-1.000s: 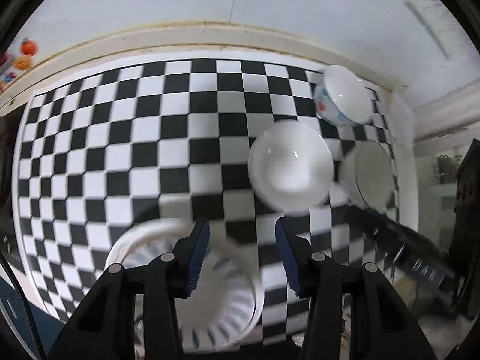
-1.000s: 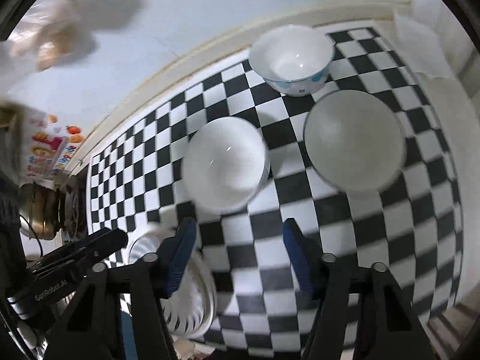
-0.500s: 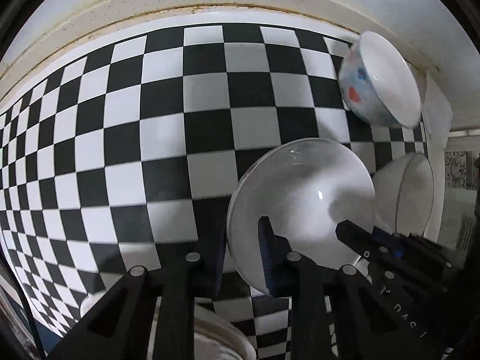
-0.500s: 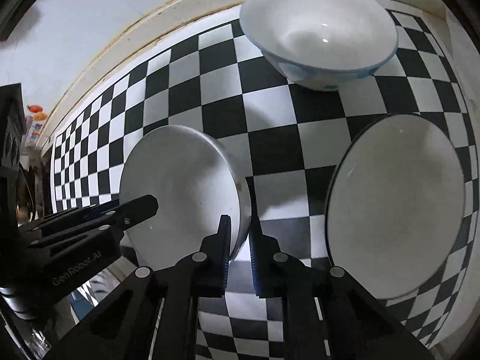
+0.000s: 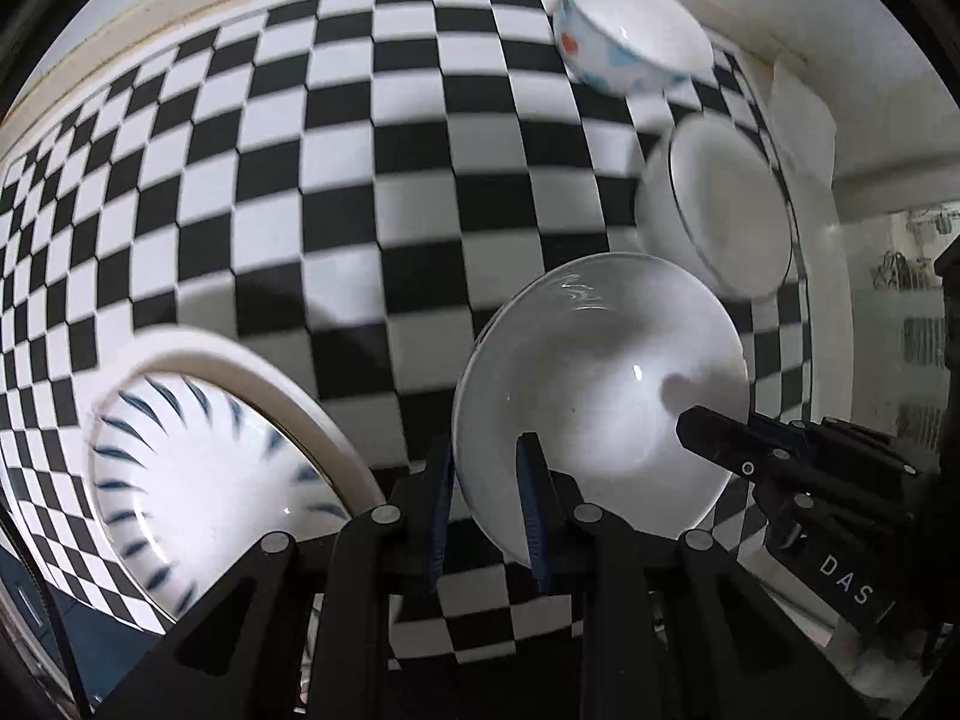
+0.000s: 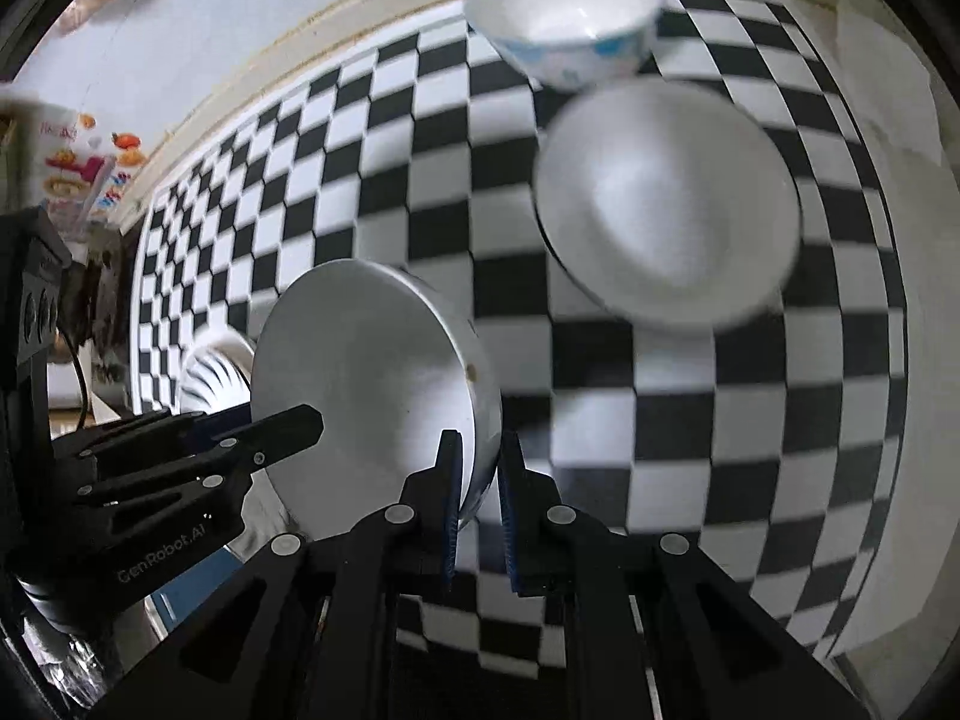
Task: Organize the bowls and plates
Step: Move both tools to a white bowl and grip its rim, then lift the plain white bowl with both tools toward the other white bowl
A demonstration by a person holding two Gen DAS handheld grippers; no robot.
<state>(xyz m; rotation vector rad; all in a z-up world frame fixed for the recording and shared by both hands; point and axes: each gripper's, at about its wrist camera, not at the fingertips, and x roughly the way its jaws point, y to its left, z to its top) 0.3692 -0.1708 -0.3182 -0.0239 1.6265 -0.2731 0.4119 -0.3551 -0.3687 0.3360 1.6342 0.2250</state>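
- Grippers, left (image 5: 483, 483) and right (image 6: 480, 474), both pinch opposite rims of the plain white bowl (image 5: 600, 396).
- Bowl now rides higher above the checkered cloth (image 5: 360, 192) than half a second ago, near the striped plate (image 5: 198, 480).

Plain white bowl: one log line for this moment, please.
plain white bowl | left tongs and right tongs shut on opposite rims | striped plate alongside

Checkered tablecloth (image 5: 372, 180), striped plate (image 5: 198, 480), patterned bowl (image 5: 624, 42), dark-rimmed white bowl (image 5: 720, 210) resting on it
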